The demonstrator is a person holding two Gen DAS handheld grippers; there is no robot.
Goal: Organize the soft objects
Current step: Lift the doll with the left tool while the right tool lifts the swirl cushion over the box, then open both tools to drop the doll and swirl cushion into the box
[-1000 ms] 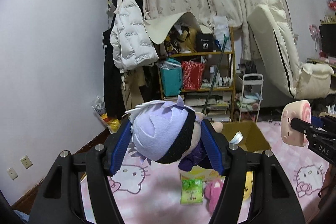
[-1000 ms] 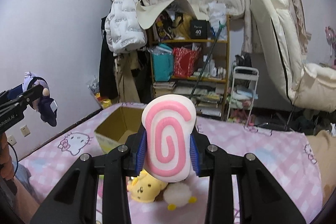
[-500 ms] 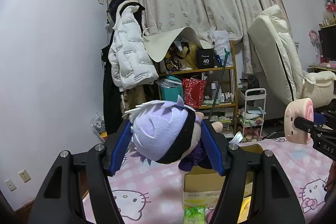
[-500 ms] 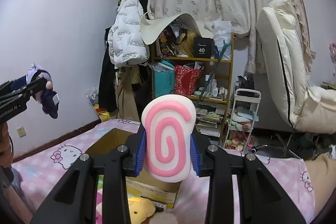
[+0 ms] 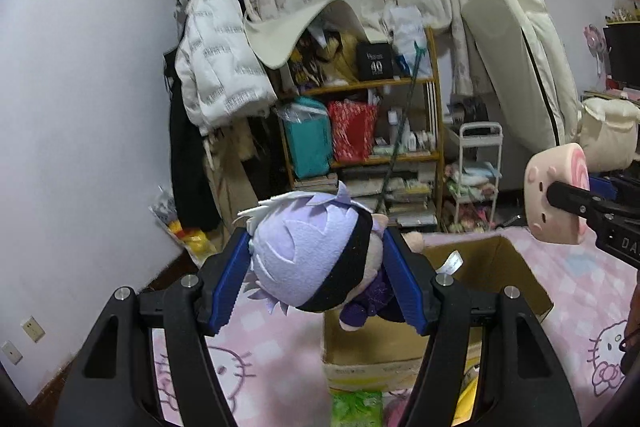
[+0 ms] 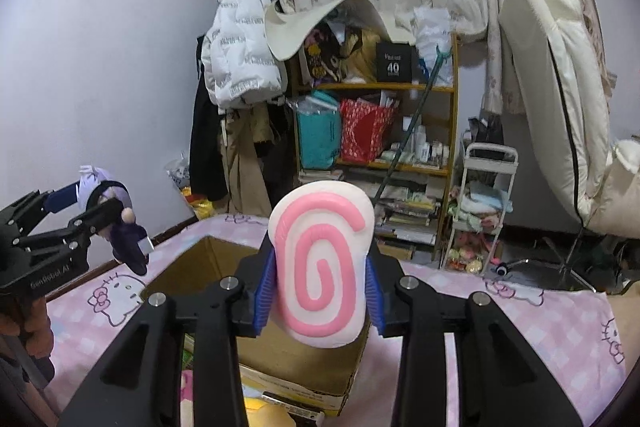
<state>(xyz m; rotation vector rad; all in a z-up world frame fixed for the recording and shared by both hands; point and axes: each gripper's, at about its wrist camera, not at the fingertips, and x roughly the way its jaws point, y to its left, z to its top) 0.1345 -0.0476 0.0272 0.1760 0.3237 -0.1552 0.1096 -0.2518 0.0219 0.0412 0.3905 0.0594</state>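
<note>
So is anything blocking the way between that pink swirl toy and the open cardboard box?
Nothing visible does. The pink swirl plush sits between the right gripper's fingers, which are just starting to open, right above the cardboard box. The box's top is open, and the purple-haired doll hangs off to the side.

A home bedroom: pink cartoon bedsheet [image 6: 520,303], hung coats [image 6: 240,55] (cluttered shelf [image 6: 384,131] behind).
</note>
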